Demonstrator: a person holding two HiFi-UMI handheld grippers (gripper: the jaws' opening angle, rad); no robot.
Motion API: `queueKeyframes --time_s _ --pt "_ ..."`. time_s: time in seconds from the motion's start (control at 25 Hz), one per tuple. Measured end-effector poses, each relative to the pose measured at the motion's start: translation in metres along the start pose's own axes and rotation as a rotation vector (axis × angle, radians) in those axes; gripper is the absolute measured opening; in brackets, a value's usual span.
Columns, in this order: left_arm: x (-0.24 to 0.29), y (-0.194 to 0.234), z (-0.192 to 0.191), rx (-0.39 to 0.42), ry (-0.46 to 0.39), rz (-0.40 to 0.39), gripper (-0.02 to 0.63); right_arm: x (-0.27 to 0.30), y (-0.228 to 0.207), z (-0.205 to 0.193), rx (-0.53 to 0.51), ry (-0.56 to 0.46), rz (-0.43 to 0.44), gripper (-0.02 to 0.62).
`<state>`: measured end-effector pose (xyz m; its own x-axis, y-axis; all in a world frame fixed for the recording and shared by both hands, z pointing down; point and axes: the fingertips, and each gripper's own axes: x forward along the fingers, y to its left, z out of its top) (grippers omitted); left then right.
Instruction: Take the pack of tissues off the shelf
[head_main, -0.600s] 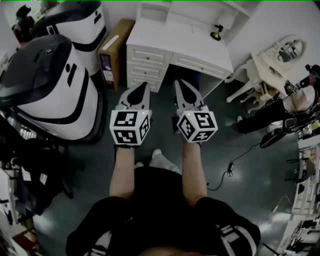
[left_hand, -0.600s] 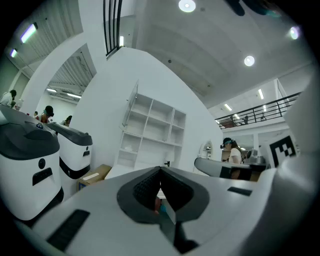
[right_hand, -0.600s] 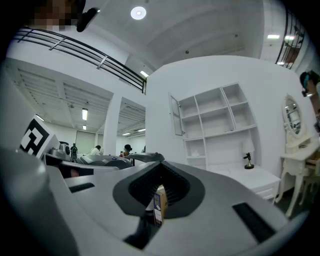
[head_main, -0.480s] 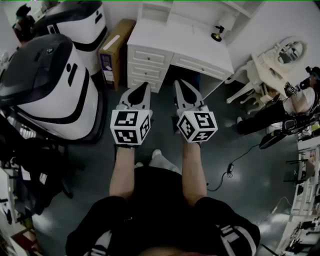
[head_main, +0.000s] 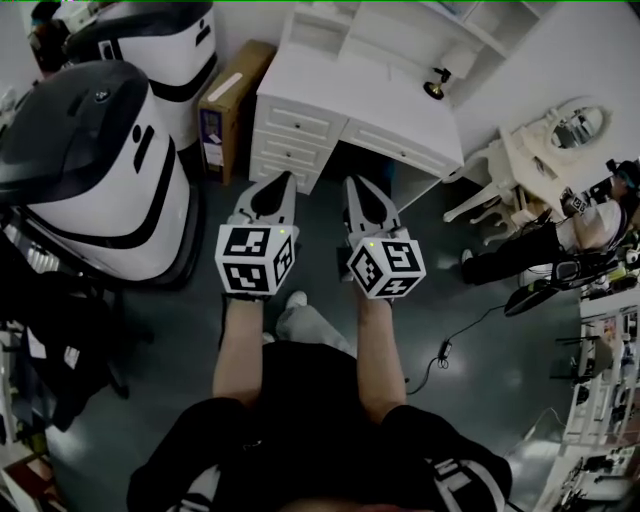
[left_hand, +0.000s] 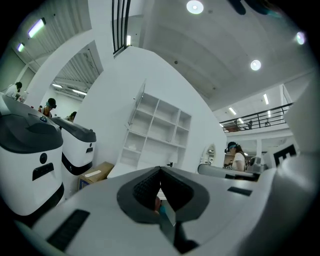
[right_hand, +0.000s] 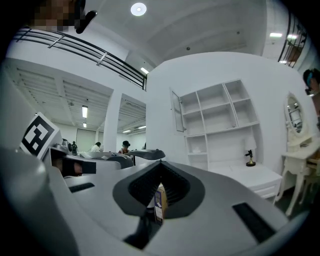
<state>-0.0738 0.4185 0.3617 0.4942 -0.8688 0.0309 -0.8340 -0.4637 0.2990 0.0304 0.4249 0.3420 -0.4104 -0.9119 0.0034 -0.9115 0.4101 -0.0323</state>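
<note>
A white desk (head_main: 350, 95) with drawers stands ahead, and a white open shelf unit (head_main: 330, 28) rises from its back. That shelf unit (right_hand: 217, 120) shows in the right gripper view, and a small pale thing (right_hand: 196, 149) lies on a lower board, too small to tell what it is. My left gripper (head_main: 283, 180) and right gripper (head_main: 352, 184) are held level side by side, short of the desk's front. Both are shut with nothing between the jaws, which meet at the tips in the left gripper (left_hand: 160, 169) and right gripper (right_hand: 161, 163) views.
Two big white-and-black machines (head_main: 95, 170) stand at the left, with a cardboard box (head_main: 228, 100) between them and the desk. A small lamp (head_main: 436, 86) sits on the desk. At the right are a white vanity with a mirror (head_main: 560, 130), a person (head_main: 590, 205) and a floor cable (head_main: 465, 325).
The person has stepped a little toward the desk, so the whole view has shifted. Both grippers stay shut and side by side.
</note>
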Motion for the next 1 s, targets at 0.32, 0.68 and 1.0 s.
queueKeyframes --time_s 0.32,0.68,1.0 --pt "0.031 0.021 -0.003 -0.013 0.024 -0.006 0.011 0.032 -0.020 -0.011 0.022 0.021 -0.017 0.018" --pt "0.094 0.071 0.007 -0.044 0.058 0.056 0.011 0.116 -0.040 -0.020 0.049 0.073 0.049 0.018" --pt "0.153 0.126 -0.013 -0.070 0.103 0.077 0.011 0.189 -0.065 -0.056 0.082 0.116 0.046 0.018"
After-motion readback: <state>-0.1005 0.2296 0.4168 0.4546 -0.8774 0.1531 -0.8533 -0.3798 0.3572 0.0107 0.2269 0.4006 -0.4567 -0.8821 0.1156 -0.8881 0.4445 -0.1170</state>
